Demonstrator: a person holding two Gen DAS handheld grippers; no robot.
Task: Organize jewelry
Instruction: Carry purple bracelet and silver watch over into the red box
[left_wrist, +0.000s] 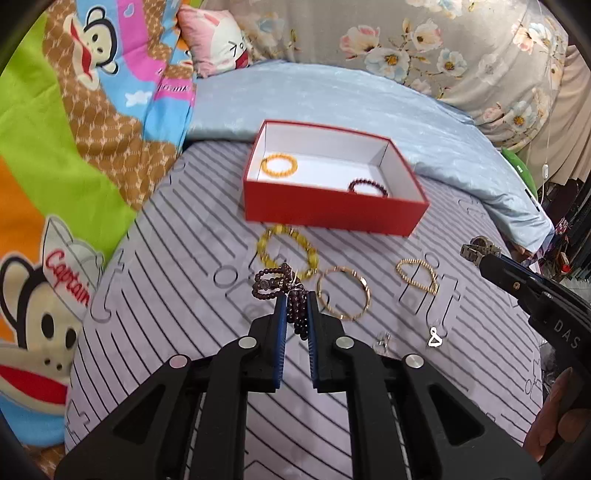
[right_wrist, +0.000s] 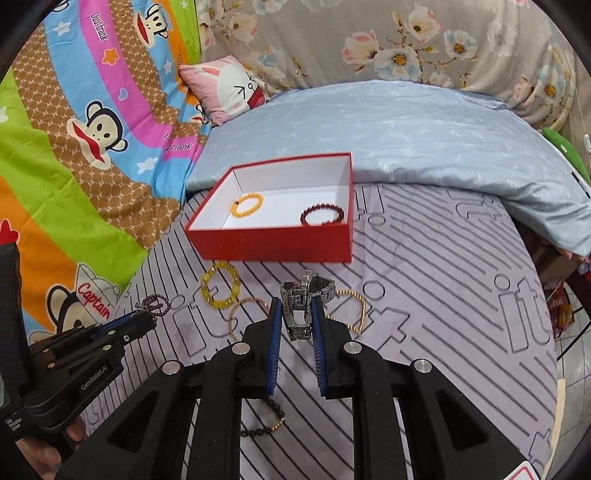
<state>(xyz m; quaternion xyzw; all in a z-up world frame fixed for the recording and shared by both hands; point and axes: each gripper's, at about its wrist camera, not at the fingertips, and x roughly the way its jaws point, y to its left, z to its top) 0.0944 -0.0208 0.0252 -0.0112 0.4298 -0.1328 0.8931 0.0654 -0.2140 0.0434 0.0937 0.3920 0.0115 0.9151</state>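
My left gripper (left_wrist: 296, 300) is shut on a dark purple bead strand (left_wrist: 275, 280) that hangs off the bed. My right gripper (right_wrist: 295, 302) is shut on a silver metal watch (right_wrist: 300, 314), also lifted. Each gripper shows in the other's view: the right gripper (left_wrist: 476, 256) with the watch (left_wrist: 480, 244), the left gripper (right_wrist: 146, 319) with the beads (right_wrist: 155, 304). The open red box (left_wrist: 332, 212) (right_wrist: 273, 245) lies ahead and holds an orange bead bracelet (left_wrist: 279, 164) and a dark red one (left_wrist: 367, 186).
On the striped sheet in front of the box lie a yellow bead bracelet (left_wrist: 286, 251), a gold bangle (left_wrist: 343, 293), a gold chain bracelet (left_wrist: 417, 275) and small silver pieces (left_wrist: 435, 338). A black-and-gold bead bracelet (right_wrist: 266, 424) lies under my right gripper. Quilts and pillows surround the area.
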